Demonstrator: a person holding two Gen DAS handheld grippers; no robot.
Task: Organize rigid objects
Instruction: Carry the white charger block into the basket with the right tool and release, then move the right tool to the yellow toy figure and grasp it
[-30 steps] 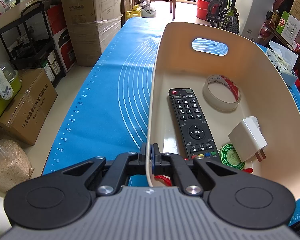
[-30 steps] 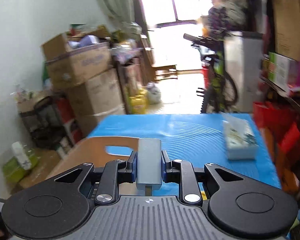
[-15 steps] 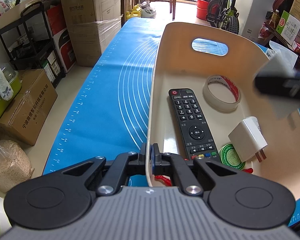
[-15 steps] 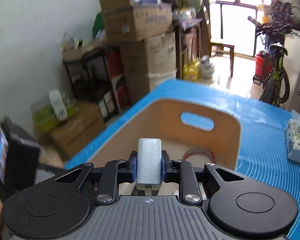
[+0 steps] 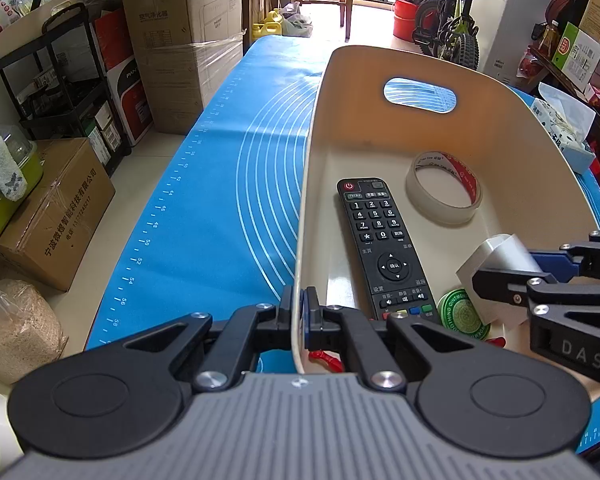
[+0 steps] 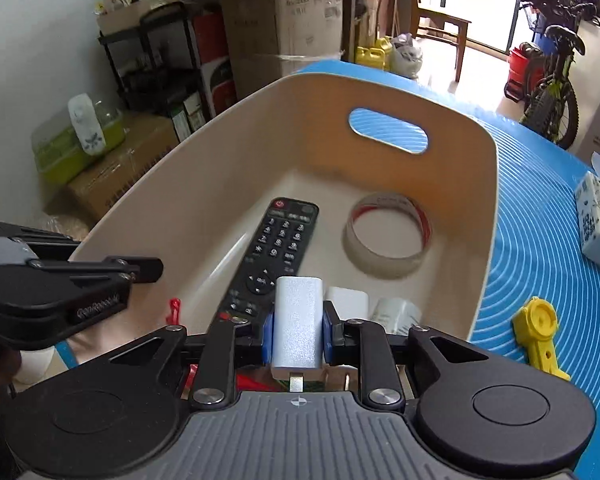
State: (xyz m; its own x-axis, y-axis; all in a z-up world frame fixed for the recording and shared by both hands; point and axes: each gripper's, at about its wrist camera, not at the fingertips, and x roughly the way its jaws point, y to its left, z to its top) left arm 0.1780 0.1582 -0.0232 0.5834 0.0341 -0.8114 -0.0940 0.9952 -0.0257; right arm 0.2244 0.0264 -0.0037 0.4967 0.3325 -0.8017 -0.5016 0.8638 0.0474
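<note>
Placing step: left gripper (image 5: 299, 312) clamped the bin (image 5: 496, 92) wall; right gripper (image 6: 298, 330), fingers just easing apart around the grey adapter (image 6: 298, 320) at lower centre, next needed full release.

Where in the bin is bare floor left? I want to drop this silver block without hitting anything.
Free: the bin floor at the far end, between the handle-hole wall, the remote and the tape roll. Crowded: the near end, where the white charger, green tin and red bits lie under the right gripper.
</note>
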